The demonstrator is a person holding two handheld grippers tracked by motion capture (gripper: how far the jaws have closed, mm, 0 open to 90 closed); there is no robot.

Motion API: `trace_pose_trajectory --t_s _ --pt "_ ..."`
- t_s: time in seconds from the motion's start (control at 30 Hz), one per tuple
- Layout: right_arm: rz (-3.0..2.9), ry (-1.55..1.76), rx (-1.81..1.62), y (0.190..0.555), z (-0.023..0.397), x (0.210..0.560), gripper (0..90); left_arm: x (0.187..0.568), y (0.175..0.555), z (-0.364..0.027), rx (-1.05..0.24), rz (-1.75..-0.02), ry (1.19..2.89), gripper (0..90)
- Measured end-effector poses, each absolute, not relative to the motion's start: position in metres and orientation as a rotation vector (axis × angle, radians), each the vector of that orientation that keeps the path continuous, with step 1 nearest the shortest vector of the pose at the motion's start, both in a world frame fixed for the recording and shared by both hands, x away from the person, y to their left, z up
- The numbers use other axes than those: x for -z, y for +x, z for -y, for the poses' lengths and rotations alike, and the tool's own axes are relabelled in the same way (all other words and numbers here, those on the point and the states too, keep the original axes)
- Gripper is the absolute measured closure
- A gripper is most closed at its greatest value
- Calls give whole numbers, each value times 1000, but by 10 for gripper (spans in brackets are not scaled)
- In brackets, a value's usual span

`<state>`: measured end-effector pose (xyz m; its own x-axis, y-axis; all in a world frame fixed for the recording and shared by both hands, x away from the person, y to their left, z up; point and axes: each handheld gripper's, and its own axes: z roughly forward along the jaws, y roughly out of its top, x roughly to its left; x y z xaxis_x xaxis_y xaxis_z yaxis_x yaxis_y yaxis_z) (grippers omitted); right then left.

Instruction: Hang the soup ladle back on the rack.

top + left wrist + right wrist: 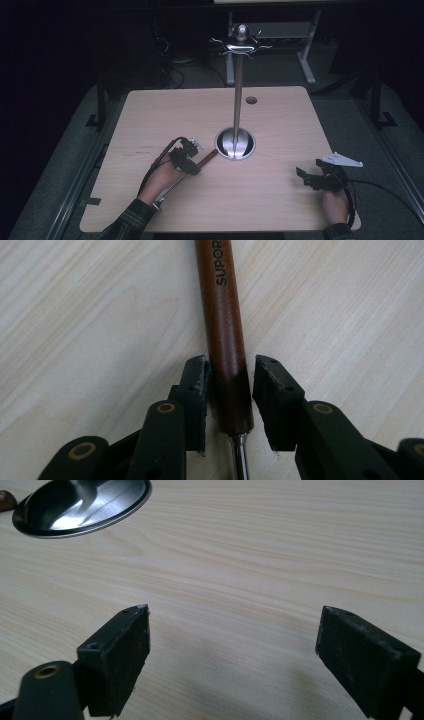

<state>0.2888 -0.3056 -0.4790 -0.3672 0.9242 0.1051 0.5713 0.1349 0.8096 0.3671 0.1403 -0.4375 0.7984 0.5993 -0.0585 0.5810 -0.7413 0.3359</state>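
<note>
Loosely between left tongs [230, 390]: wooden handle [225, 335]

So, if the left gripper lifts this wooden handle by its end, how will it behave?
The handle looks stiff, so it should not bend. It is round and glossy, so it may roll on the table or slip between the left gripper's pads. With a metal shaft at one end, it may tip when lifted.

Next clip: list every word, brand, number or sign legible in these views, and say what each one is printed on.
"SUPOR": black capitals running lengthwise on the brown wooden handle that lies on the table between the jaws of the left hand-held gripper; the word is cut off by the picture's top edge, so it may continue.
No other text is readable in the high view or the right gripper view.
</note>
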Motion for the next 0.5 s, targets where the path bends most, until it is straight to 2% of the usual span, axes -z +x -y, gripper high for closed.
trace_pose_trajectory --t_s 0.5 --pt "-1997 1436 -1119 289 305 479 137 438 368 -142 -85 -908 2653 710"
